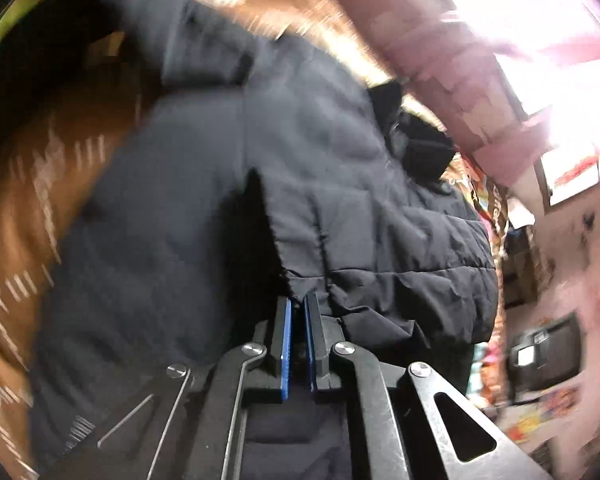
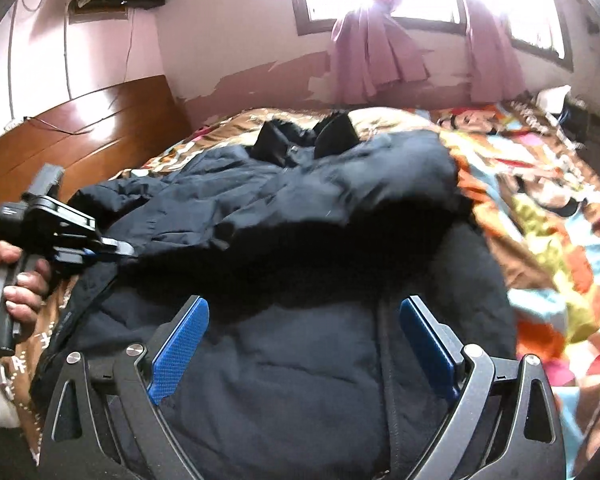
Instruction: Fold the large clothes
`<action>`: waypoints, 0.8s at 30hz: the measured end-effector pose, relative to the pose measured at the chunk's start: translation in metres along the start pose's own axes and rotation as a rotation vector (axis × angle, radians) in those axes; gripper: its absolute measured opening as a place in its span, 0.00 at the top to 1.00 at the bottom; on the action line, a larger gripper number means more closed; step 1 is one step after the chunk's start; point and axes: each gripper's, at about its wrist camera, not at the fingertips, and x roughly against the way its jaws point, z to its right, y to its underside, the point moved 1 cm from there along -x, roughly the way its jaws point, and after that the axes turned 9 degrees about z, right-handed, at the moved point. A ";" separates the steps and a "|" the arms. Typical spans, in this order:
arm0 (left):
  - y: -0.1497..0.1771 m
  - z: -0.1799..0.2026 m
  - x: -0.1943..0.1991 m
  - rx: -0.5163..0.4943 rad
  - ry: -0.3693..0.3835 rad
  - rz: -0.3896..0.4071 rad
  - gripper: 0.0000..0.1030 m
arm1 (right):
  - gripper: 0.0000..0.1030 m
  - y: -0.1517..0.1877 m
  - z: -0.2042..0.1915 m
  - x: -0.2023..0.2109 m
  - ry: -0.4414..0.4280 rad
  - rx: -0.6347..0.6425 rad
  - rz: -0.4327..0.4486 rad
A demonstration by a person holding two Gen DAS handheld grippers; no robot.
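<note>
A large dark navy padded jacket (image 2: 284, 200) lies spread on the bed, collar toward the far side. My left gripper (image 1: 298, 300) is shut on an edge of the jacket (image 1: 300, 208) and holds that part lifted and folded over the body. It also shows at the left of the right wrist view (image 2: 116, 248), held by a hand. My right gripper (image 2: 304, 316) is open and empty, hovering just above the jacket's lower front, blue pads (image 2: 180, 344) wide apart.
The bed carries a colourful patterned cover (image 2: 540, 216). A wooden headboard (image 2: 80, 136) stands at the left. A pink wall with a window and pink curtains (image 2: 376, 60) is behind. The left wrist view is motion-blurred.
</note>
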 end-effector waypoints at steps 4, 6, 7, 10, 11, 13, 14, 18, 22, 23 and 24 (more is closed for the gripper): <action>-0.018 0.019 0.022 -0.196 -0.079 0.147 0.95 | 0.09 -0.029 -0.014 -0.013 0.049 0.023 -0.004; -0.027 0.026 0.023 -0.300 -0.125 0.203 0.95 | 0.09 -0.045 -0.023 -0.033 0.024 0.011 -0.031; -0.030 0.028 0.021 -0.346 -0.146 0.214 0.94 | 0.09 -0.054 -0.028 -0.045 -0.002 -0.012 -0.047; -0.033 0.024 0.008 -0.447 -0.158 0.201 0.94 | 0.09 -0.071 -0.044 -0.075 -0.039 -0.042 -0.061; -0.034 0.021 -0.001 -0.448 -0.141 0.176 0.94 | 0.09 -0.073 -0.048 -0.084 -0.044 -0.041 -0.068; -0.035 0.012 -0.013 -0.431 -0.127 0.139 0.94 | 0.09 -0.075 -0.058 -0.111 -0.037 -0.032 -0.088; -0.035 0.007 -0.015 -0.418 -0.122 0.127 0.93 | 0.09 -0.076 -0.063 -0.125 -0.031 -0.021 -0.101; -0.036 -0.024 -0.001 -0.338 -0.111 0.136 0.85 | 0.09 -0.070 -0.074 -0.170 -0.050 -0.032 -0.147; -0.035 -0.060 0.029 -0.249 -0.116 0.197 0.34 | 0.08 -0.051 -0.077 -0.199 -0.040 -0.054 -0.170; -0.035 -0.070 0.038 -0.216 -0.116 0.223 0.28 | 0.07 -0.045 -0.079 -0.203 -0.025 -0.049 -0.171; -0.036 -0.085 0.052 -0.172 -0.111 0.260 0.28 | 0.05 -0.039 -0.081 -0.206 -0.011 -0.037 -0.171</action>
